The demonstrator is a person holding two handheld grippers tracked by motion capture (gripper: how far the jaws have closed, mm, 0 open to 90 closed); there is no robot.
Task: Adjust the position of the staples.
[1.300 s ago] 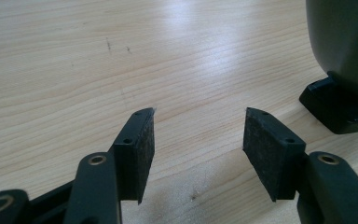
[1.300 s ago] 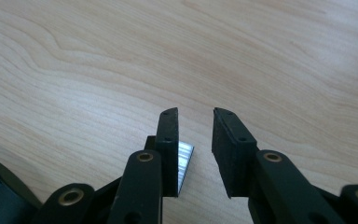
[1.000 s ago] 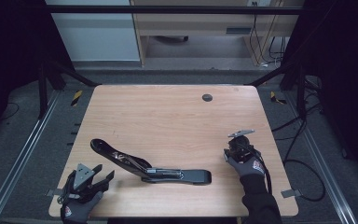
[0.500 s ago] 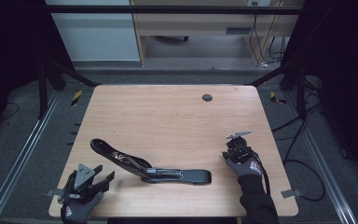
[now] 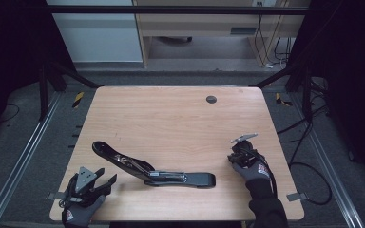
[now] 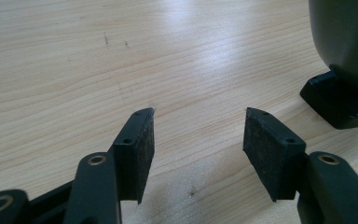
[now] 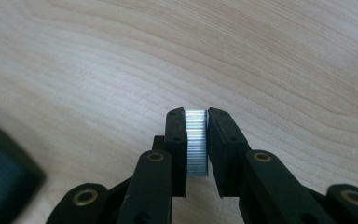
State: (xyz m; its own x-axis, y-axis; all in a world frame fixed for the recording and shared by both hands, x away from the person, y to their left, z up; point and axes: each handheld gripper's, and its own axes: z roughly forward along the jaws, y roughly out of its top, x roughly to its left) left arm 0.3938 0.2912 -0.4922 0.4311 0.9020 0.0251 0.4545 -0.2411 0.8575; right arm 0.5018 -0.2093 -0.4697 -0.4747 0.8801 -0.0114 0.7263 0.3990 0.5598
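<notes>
The tabletop (image 5: 171, 118) carries a large black stapler (image 5: 152, 170), swung open at its hinge. One arm lies flat and points toward the person's right. The other arm rises at a slant toward the far left. Its long axis runs roughly across the tabletop, from left to right.

The left gripper (image 5: 105, 182) rests at the near left corner, just beside the stapler's raised arm, and so it is the nearer hand to the tool. Its jaws stand apart with only bare wood between them. In the left gripper view the stapler's dark body (image 6: 342, 56) sits off to the right of those jaws.

The right gripper (image 5: 237, 151) hovers near the right edge, a short way beyond the stapler's flat end. Its jaws have just been closing, and they now pinch a small silver strip of staples (image 7: 196, 142) between the pads. The stapler lies to that gripper's left, so I judge the strip must travel leftward and line up with the flat arm's length.

No brand, label or writing can be read on anything.
</notes>
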